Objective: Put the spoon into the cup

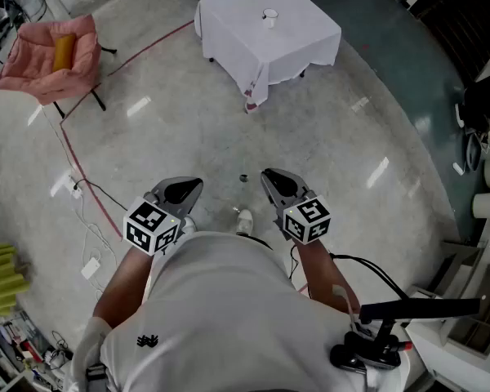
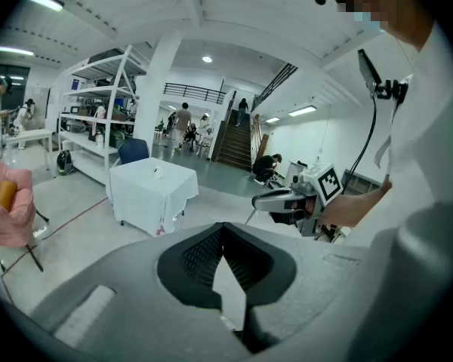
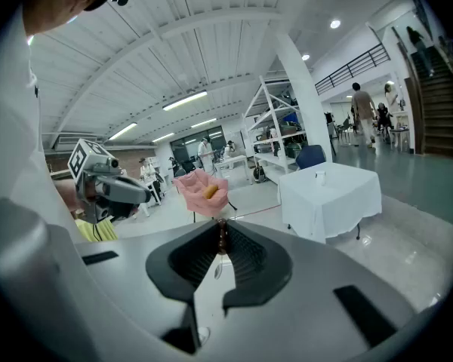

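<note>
The right gripper (image 1: 269,176) pinches the spoon (image 3: 222,241), probably for the cup (image 1: 269,16) on the upper-centre table (image 1: 229,35); the left gripper (image 2: 223,226) is closed, empty.

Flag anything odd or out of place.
Reddish marks on the tablecloth hem at its near corner, stain or print unclear. Cables and an adapter lie loose on the floor. Nothing spilled or toppled.

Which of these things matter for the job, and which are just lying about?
Part of the job:
spoon, pinched in the right gripper
cup
white-clothed table under the cup

Just lying about:
pink chair
orange roll on the chair
floor cables
yellow foam
</note>
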The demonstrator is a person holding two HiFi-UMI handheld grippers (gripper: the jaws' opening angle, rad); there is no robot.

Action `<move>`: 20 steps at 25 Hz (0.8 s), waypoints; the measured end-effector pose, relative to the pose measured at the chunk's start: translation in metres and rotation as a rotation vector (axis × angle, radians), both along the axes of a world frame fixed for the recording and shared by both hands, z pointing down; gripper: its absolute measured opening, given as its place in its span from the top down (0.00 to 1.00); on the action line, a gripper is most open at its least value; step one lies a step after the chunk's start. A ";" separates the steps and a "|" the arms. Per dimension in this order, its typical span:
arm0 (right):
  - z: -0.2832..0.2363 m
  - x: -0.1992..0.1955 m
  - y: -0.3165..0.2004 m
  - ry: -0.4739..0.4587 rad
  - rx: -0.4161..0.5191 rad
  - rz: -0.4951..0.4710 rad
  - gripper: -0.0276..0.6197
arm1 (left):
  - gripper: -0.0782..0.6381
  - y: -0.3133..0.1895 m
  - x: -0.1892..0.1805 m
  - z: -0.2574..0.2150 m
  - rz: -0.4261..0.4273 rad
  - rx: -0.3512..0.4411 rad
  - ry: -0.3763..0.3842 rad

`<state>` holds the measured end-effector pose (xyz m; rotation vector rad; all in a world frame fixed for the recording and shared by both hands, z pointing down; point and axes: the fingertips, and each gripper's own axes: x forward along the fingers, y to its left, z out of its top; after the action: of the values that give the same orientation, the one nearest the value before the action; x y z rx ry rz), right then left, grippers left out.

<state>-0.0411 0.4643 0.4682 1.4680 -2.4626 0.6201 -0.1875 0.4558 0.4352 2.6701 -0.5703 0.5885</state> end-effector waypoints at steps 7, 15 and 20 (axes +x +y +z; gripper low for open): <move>0.009 -0.110 -0.018 0.067 -0.008 -0.022 0.89 | 0.88 -0.013 -0.123 0.014 -0.040 -0.007 0.012; 0.016 -0.178 -0.033 0.018 -0.035 0.066 0.89 | 0.88 -0.030 -0.203 0.036 0.000 -0.040 -0.001; 0.023 -0.167 -0.057 -0.003 -0.074 0.102 0.89 | 0.88 -0.066 -0.188 0.043 0.035 -0.059 0.018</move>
<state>-0.2080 0.4070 0.4917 1.5723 -2.3522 0.7246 -0.3753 0.3899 0.4780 2.6321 -0.4941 0.5810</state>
